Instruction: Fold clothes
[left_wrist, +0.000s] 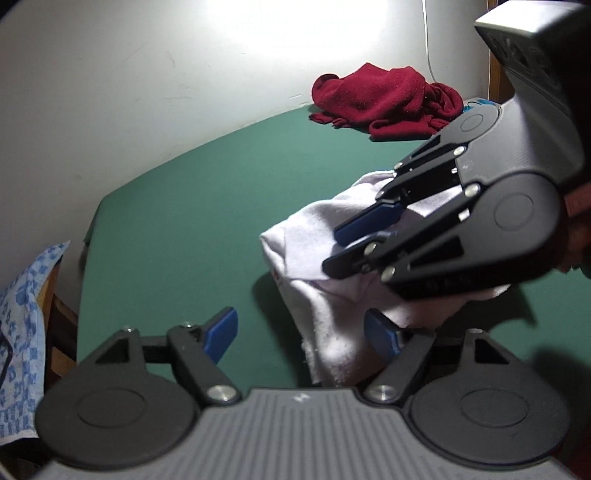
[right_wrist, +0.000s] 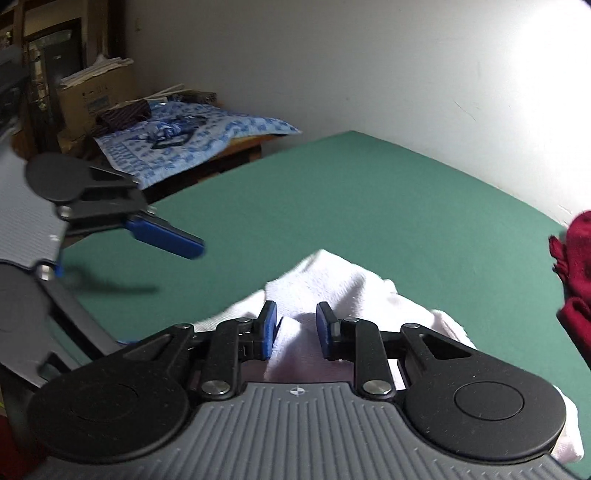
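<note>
A white garment (left_wrist: 325, 295) lies bunched on the green table (left_wrist: 184, 221), with its near part raised off the surface. My right gripper (right_wrist: 295, 330) is shut on a fold of the white garment (right_wrist: 332, 284); from the left wrist view the right gripper (left_wrist: 332, 251) comes in from the right and bites the cloth's top. My left gripper (left_wrist: 301, 334) stands open low over the table, its right pad against the garment's hanging edge and gripping nothing. One of the left gripper's fingers (right_wrist: 166, 232) shows at the left of the right wrist view. A crumpled red garment (left_wrist: 384, 99) lies at the far edge.
The white wall runs along the table's far side, with a thin white cable (left_wrist: 428, 48) hanging down it. A low side table with a blue patterned cloth (right_wrist: 192, 140) stands beyond the left edge. Cardboard boxes (right_wrist: 99, 92) are stacked behind it. The red garment (right_wrist: 576, 266) borders the right.
</note>
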